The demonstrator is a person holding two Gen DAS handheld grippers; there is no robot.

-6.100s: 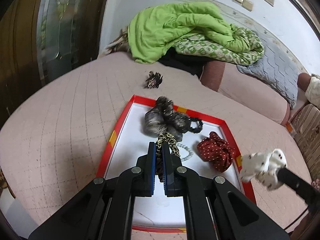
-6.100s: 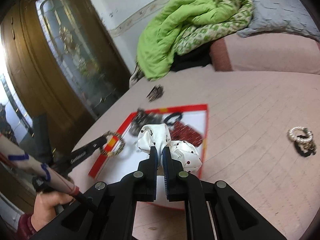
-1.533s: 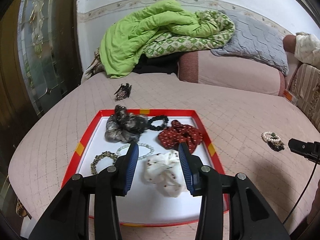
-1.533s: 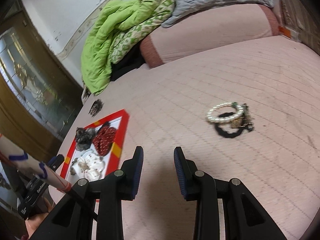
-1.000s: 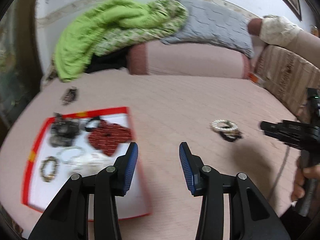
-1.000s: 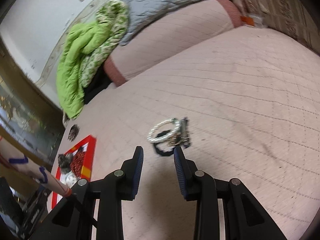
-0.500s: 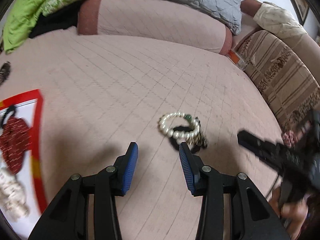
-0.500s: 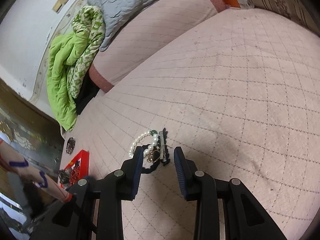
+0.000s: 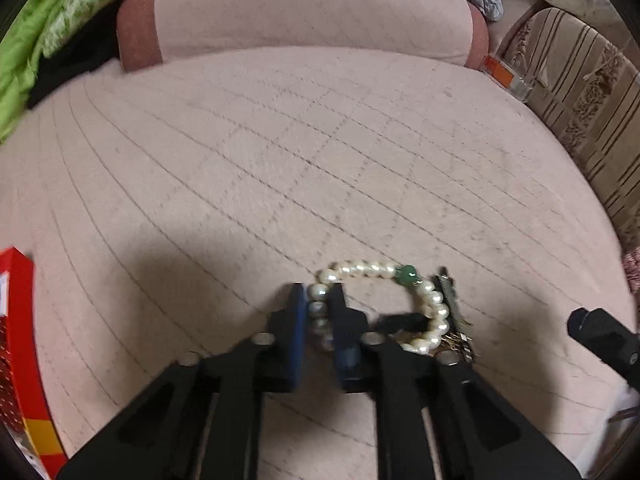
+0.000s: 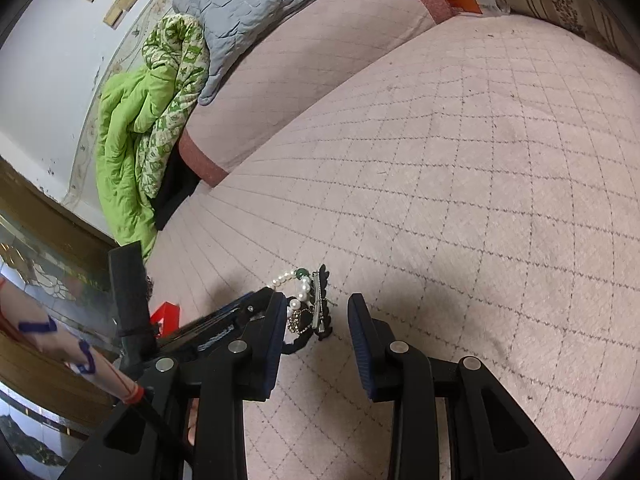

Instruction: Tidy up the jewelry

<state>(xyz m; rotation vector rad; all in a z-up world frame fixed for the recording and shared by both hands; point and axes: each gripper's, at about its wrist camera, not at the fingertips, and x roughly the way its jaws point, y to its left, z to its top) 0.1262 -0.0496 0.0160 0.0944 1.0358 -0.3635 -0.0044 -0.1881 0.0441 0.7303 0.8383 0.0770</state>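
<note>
A white pearl bracelet (image 9: 372, 269) with one green bead lies on the pink quilted bed, next to a black hair clip (image 9: 450, 300) and a black hair tie (image 9: 400, 321). My left gripper (image 9: 318, 300) has its jaws nearly closed around the bracelet's left side. In the right wrist view the same bracelet (image 10: 296, 282) and clip (image 10: 319, 304) lie just ahead of my right gripper (image 10: 316, 320), which is open and empty above them. The left gripper reaches in from the left there.
The red edge of the tray (image 9: 20, 344) shows at the far left. A pink bolster (image 9: 312, 16), a green blanket (image 10: 136, 128) and a grey quilt (image 10: 256, 4) lie at the back of the bed. A striped sofa (image 9: 580, 92) stands at the right.
My left gripper has swung from the tray to the pearl bracelet and closed its jaws around the beads. My right gripper has come close to the same pile and stays open.
</note>
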